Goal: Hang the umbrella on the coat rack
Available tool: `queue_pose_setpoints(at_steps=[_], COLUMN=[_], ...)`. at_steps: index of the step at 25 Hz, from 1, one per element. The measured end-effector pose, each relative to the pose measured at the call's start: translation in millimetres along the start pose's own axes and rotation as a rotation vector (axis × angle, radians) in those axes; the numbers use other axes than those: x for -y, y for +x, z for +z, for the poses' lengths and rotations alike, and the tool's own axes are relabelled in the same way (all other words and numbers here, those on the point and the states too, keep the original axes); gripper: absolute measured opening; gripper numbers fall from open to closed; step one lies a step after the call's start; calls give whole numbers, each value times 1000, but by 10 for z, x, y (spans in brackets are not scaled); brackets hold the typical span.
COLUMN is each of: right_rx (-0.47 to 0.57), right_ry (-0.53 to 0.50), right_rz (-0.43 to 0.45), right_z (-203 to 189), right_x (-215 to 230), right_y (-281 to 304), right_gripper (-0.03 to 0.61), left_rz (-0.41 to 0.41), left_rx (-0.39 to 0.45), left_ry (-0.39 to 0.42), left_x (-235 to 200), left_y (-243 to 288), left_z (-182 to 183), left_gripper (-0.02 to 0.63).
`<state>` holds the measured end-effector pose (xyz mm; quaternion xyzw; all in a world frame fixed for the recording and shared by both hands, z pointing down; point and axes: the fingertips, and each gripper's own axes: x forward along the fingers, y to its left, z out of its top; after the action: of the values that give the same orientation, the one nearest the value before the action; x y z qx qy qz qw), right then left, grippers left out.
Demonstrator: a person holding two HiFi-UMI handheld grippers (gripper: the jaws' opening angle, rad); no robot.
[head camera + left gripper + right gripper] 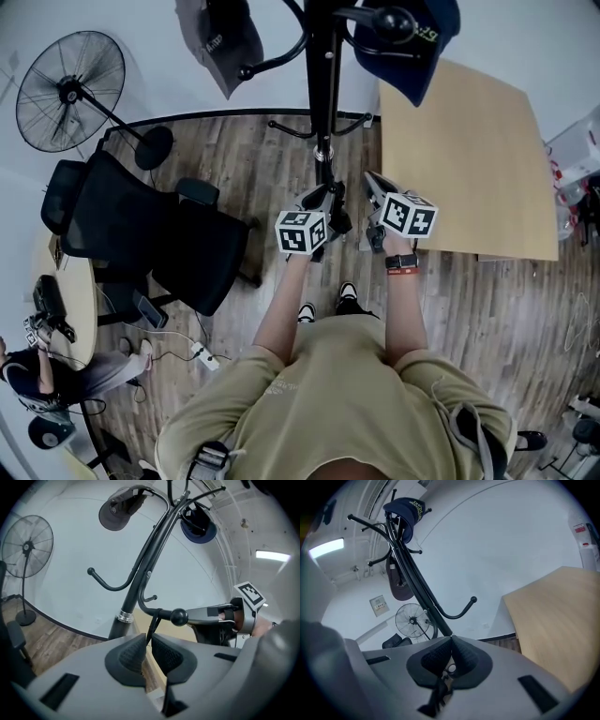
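Rack (322, 84): black pole, curved arms. A grey cap (119, 513) and a navy cap (199, 524) hang on the top arms.

Left gripper (149, 641): low, just beside the pole. Its jaws are pressed nearly together and pinch a thin black strap (151, 627). The strap runs up from the pads and loops over a low hook (164, 615) of the rack, just behind the hook's ball tip.

Right gripper (451, 651): close on the other side of the same hook, level with the left one. Its jaws are closed on a dark end piece of the umbrella (440, 691) with a small ring showing between the pads. The rest hangs below the jaws and is mostly hidden.

In the head view both grippers sit side by side against the rack's lower pole, in front of the person's chest. The umbrella's body can't be made out there.

Around the rack: table (459, 159) just to its right, chair (141, 234) to its left, fan (70, 92) further left by the wall. Plank floor under the rack's base.
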<state>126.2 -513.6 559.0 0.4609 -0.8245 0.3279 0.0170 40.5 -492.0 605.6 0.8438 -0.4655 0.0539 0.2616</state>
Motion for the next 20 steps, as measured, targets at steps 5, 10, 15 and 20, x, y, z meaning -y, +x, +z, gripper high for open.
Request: queue_pose_setpoints(at_steps=[5,10,15,20], right_rx=[-4,35,85,149], right_ry=[-60,-133,-227,-273], right_rz=[55,92,86,78], right_z=[27,102,160,214], right_x=[-301,-663,-904,-1098], right_y=[18,-68,-198,-430], right_gripper=[15,15,15,15], left_rz=[-9,9,6,21], left_rx=[4,58,153,222], left_ry=[1,32,79,142], left_x=[-34,6,138,289], left_y=[-202,-479,-750,-1028], left_z=[47,257,659,911], left_gripper=[52,51,34,29])
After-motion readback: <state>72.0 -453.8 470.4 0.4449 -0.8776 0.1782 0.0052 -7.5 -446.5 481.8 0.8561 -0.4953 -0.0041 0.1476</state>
